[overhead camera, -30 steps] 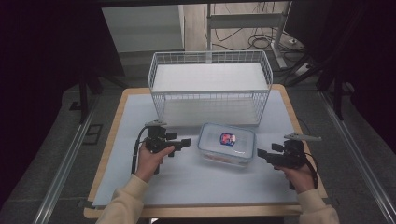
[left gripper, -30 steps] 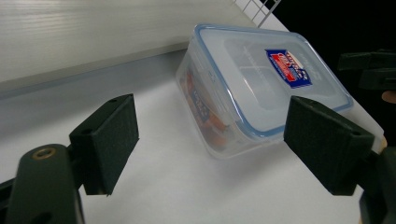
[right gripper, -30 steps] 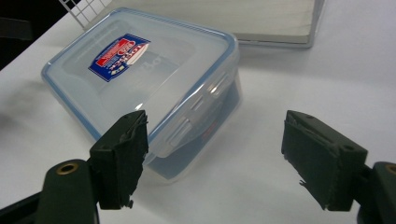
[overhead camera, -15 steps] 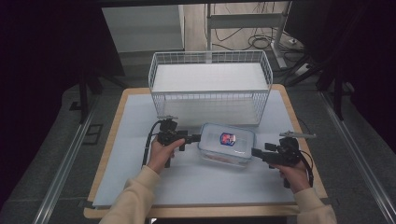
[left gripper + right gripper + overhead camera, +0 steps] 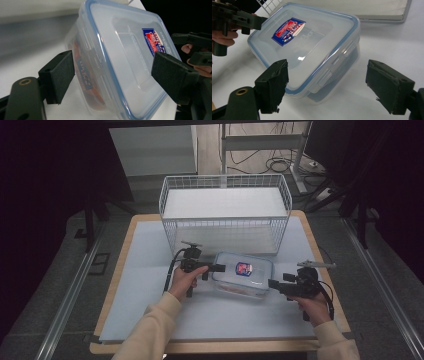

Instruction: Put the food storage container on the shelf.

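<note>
White table (image 5: 150, 270), lidded container (image 5: 243, 275) apparently ungripped

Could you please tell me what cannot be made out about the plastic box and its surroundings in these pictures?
- Contents of the plastic box: left gripper view, frosted wall blurs the orange items.
- Label text: high view, too small.
- Wire basket: right gripper view, cut off by the top edge.
- Box's underside: hidden by the table.

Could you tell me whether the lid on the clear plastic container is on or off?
On: the blue-rimmed lid sits flat on the container, side flaps down.
</note>
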Motion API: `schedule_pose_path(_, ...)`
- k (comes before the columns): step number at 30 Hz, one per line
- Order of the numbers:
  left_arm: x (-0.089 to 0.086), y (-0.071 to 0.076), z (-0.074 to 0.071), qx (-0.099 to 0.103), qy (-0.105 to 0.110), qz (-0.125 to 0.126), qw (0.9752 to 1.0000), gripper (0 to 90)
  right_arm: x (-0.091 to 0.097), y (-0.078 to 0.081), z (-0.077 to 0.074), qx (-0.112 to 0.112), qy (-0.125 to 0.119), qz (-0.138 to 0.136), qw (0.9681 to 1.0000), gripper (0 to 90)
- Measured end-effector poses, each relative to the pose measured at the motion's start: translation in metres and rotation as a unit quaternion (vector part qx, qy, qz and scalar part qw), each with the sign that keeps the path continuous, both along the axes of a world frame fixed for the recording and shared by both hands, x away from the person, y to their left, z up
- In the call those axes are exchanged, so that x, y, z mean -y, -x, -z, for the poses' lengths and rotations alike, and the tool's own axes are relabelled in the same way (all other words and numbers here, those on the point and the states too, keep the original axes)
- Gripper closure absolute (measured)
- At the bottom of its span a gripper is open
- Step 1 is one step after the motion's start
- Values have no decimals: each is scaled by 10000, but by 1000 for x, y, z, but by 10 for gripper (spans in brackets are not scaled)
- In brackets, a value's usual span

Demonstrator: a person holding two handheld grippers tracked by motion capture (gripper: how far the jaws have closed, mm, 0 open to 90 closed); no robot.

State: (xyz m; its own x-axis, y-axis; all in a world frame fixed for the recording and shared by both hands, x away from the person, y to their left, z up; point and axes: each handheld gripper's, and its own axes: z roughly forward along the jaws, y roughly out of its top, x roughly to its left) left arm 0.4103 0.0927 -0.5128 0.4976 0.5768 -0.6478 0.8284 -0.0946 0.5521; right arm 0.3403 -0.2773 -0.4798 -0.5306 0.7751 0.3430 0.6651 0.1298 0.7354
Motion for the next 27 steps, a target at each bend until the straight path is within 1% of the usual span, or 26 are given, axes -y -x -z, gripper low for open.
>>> schedule_pose_path(2, 2, -3, 4, -113, -22, 69, 9999, 175, 0, 0, 0, -8, 12, -6, 10000, 183)
schedule_pose_path(3, 3, -4, 6, -140, 33, 107, 9998, 168, 0, 0, 1, -8, 29, -4, 10000, 183)
schedule_pose_path(4, 4, -4, 7, -197, 107, 113, 9997, 174, 0, -1, 1, -4, 47, -8, 10000, 183)
schedule_pose_path(5, 4, -5, 7, -206, 163, 127, 9996, 190, 0, -1, 1, -27, 50, -5, 10000, 182)
schedule_pose_path(7, 5, -5, 6, -185, 173, 108, 9996, 223, 0, -1, 2, -31, 65, 12, 10000, 183)
schedule_pose_path(8, 5, -5, 6, -167, 170, 90, 9997, 223, 0, -1, 2, -31, 65, 12, 10000, 183)
schedule_pose_path(10, 3, -4, 3, -97, 151, 19, 9998, 271, 1, -2, 3, -65, 43, 25, 10000, 183)
schedule_pose_path(11, 2, -3, 2, -75, 130, -18, 9999, 310, 1, -4, 4, -96, 58, 28, 9999, 183)
schedule_pose_path(13, 1, -4, 2, -88, 148, 8, 9999, 313, 1, -6, 5, -135, 33, 22, 9999, 183)
schedule_pose_path(17, 0, -4, 3, -116, 192, 8, 9997, 323, -1, -15, 10, -395, -161, 25, 9991, 191)
schedule_pose_path(18, 0, -5, 3, -118, 196, 10, 9997, 325, -2, -17, 12, -483, -220, -12, 9986, 195)
schedule_pose_path(20, 0, -5, 3, -147, 236, -13, 9996, 332, -4, -21, 14, -590, -332, -64, 9977, 208)
schedule_pose_path(21, 0, -5, 3, -157, 259, -31, 9995, 335, -7, -25, 16, -716, -514, -84, 9961, 223)
schedule_pose_path(22, 0, -5, 3, -157, 259, -31, 9995, 336, -7, -25, 16, -716, -514, -84, 9961, 223)
schedule_pose_path(23, 0, -5, 3, -155, 260, -33, 9995, 336, -9, -30, 19, -848, -694, -114, 9939, 232)
schedule_pose_path(24, 0, -5, 3, -155, 260, -33, 9995, 336, -9, -30, 19, -848, -694, -114, 9939, 232)
schedule_pose_path(25, 0, -5, 3, -157, 259, -32, 9995, 336, -9, -35, 22, -991, -866, -144, 9912, 238)
schedule_pose_path(26, 0, -5, 3, -157, 259, -32, 9995, 337, -9, -35, 22, -991, -866, -144, 9912, 238)
schedule_pose_path(27, 0, -5, 3, -155, 256, -33, 9995, 337, -8, -36, 23, -1062, -932, -115, 9899, 239)
